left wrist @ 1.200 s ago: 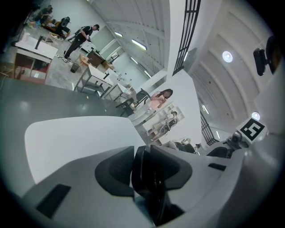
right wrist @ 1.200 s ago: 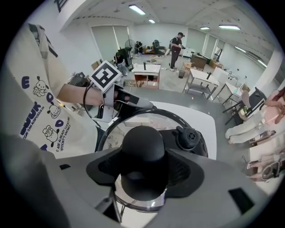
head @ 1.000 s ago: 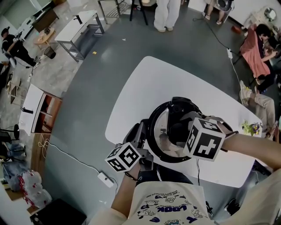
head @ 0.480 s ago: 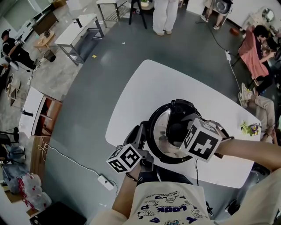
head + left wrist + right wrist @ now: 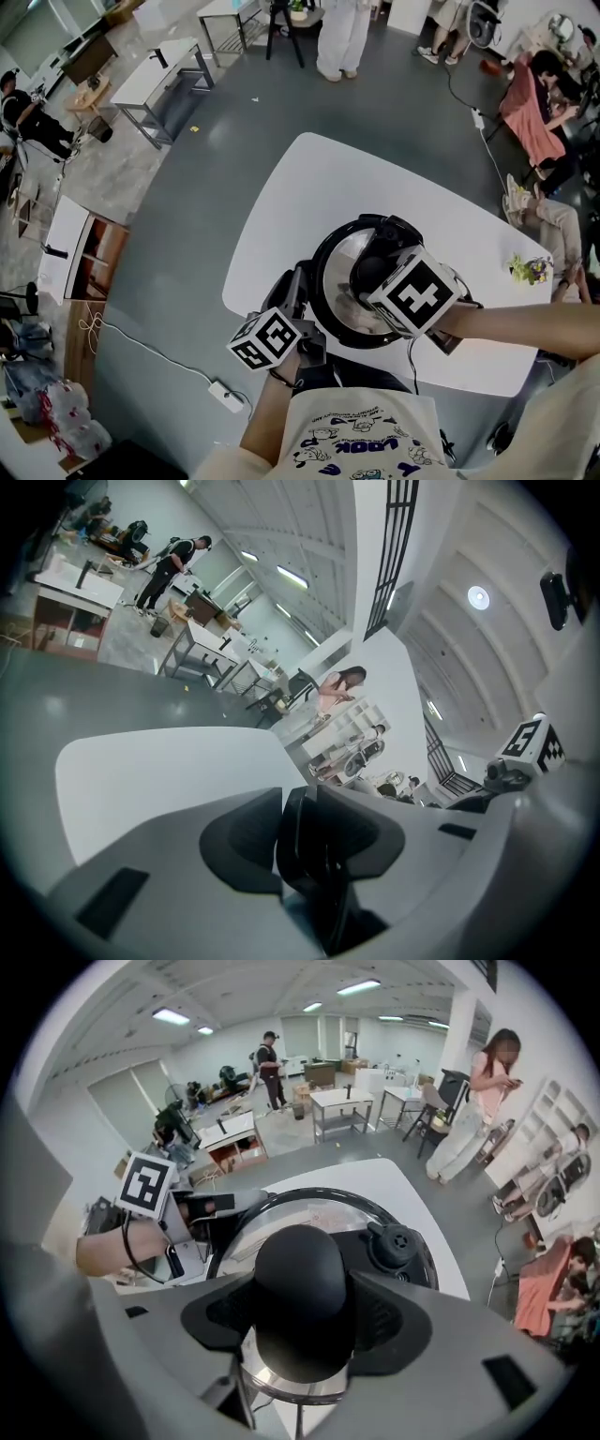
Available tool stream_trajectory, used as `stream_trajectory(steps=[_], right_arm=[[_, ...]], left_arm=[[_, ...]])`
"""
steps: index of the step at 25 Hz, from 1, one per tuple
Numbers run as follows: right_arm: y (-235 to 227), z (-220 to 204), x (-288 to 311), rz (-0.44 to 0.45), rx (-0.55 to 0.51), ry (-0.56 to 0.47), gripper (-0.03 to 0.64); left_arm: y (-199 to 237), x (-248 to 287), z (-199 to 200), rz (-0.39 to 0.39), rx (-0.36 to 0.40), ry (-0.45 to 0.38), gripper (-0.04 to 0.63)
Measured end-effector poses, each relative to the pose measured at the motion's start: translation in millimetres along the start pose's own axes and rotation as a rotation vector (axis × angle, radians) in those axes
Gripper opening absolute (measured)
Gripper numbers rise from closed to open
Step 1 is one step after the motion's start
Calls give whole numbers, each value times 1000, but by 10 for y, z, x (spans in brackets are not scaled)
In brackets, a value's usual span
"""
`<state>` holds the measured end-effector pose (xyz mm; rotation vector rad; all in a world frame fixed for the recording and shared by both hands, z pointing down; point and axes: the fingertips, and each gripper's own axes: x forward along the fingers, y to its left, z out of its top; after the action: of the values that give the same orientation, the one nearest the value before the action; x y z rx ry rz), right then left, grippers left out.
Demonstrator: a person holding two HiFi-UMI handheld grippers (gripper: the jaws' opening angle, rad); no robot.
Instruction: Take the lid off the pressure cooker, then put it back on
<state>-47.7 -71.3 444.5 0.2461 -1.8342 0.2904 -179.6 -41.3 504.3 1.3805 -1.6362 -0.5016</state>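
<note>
1. The fingers [image 5: 403,1321] of the right gripper [image 5: 300,1324] are clamped on the lid's round black knob [image 5: 300,1265], one pad on each side, and the gripper points steeply down onto it.
2. The left gripper [image 5: 309,850] has its jaws closed on a thin black handle [image 5: 302,822] at the side of the pressure cooker [image 5: 349,281], and both pads press against it.
3. The pressure cooker stands on a white table [image 5: 309,187] with rounded corners, near the edge closest to the person. The lid [image 5: 309,1213] sits on the pot, shiny inside a black rim.
4. Around the table lies a grey floor [image 5: 187,216]. A white workbench [image 5: 155,66] stands well apart, and people stand and sit along the room's edges. A small bunch of flowers [image 5: 528,270] rests at the table's right end, away from the cooker.
5. In the head view the marker cubes cover both sets of jaws and much of the lid — the grips show only in the gripper views. The handle is so near and dark in the left gripper view that its shape is hard to make out. Whether the lid is locked cannot be told.
</note>
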Motion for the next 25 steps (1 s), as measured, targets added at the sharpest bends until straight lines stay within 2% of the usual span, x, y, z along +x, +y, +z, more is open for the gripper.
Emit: stream_trajectory(steps=[4, 11, 18, 25], right_arm=[[-42, 6, 6, -11, 42, 15, 301], [-47, -35, 12, -2, 4, 3, 302], [-2, -34, 0, 9, -45, 80, 305], [-1, -39, 14, 10, -58, 32, 304]], left_arm=[[7, 25, -2, 3, -3, -3, 127], [-5, 35, -46, 3, 0, -1, 129], [-14, -7, -27, 1, 4, -2, 129], [-15, 6, -35, 13, 22, -2, 132]])
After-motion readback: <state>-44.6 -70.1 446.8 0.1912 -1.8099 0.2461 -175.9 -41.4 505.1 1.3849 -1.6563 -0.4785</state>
